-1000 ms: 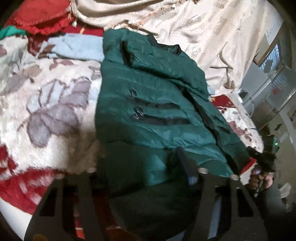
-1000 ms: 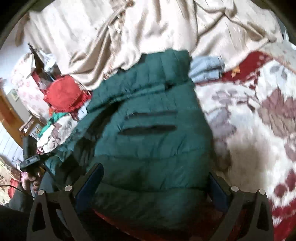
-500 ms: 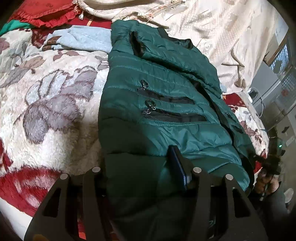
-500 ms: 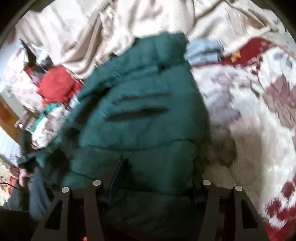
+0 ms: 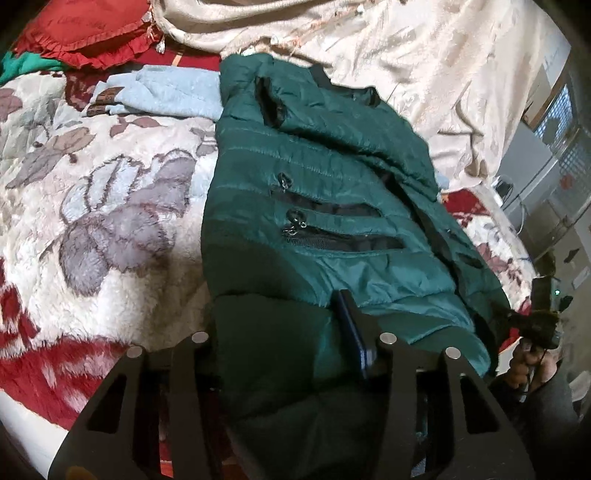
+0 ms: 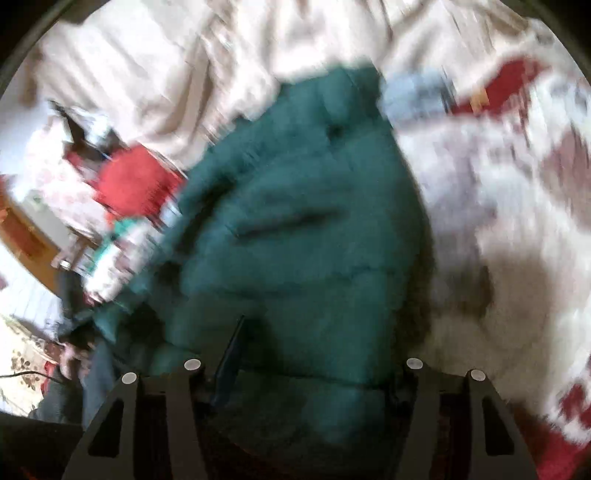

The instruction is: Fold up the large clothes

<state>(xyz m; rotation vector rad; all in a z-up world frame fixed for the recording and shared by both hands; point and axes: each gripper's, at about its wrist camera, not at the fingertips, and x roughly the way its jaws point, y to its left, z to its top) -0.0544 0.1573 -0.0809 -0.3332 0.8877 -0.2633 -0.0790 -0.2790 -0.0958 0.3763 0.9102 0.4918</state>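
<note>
The green puffer jacket (image 5: 314, 229) lay spread on the bed, over the floral blanket (image 5: 110, 221), its collar end toward the far side where a cream bedspread (image 5: 424, 55) was bunched, its hem at the bed's near edge, right under both grippers. A light blue garment (image 5: 166, 92) lay just beside the jacket's far left corner, and a red pillow (image 5: 81, 33) sat near the bed's far left corner.

The left gripper (image 5: 291, 332) stood over the hem at the jacket's left side. Its jaws had just been closing a little, and a thick fold of the green hem filled the gap between them; the blue pad of one of its fingers (image 5: 354, 339) pressed into the fabric, so it had hold of the jacket.

The right gripper (image 6: 310, 354) showed in a motion-blurred picture, set on the hem at the jacket's right side. Its jaws had just been closing from wide apart, and green fabric bulged up between them, with one dark pad against the cloth; it gripped the hem as well. In the left wrist view the right gripper appeared beyond the jacket's right edge, held in a person's hand (image 5: 528, 365).
</note>
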